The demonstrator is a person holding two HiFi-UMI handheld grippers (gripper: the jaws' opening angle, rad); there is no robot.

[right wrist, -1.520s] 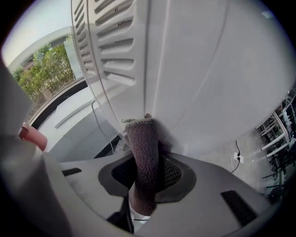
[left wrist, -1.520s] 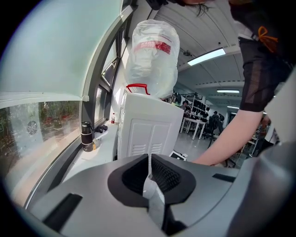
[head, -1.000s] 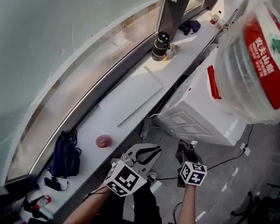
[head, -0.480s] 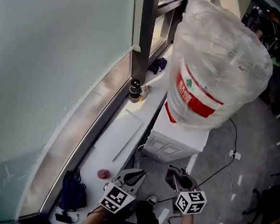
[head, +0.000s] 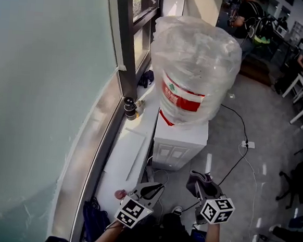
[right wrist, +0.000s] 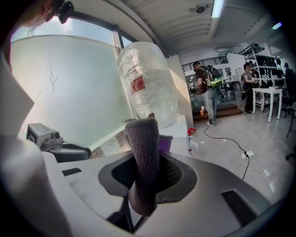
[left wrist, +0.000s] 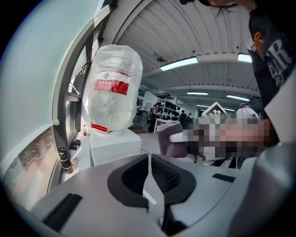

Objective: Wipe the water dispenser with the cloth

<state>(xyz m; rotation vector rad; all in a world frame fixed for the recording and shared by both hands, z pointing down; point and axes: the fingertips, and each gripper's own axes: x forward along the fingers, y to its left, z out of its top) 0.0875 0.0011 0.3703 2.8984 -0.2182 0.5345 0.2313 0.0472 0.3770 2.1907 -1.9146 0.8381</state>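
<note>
Well, in the head view the white water dispenser (head: pixel 180 146) stands just beside the window sill (head: pixel 125 152), with a plastic-wrapped bottle (head: pixel 194 69) on top. Both tools sit low in the picture, well apart from it: the left tongs (head: pixel 150 190), and the right tongs (head: pixel 204 188) with the cloth (head: pixel 196 180) at their tip. The left gripper view adds what that one leaves unclear: its jaws are pressed together with nothing between them, and the cloth shows off to one side. The right gripper view shows the grey-purple cloth pinched upright between its jaws, with the bottle rising beyond.
</note>
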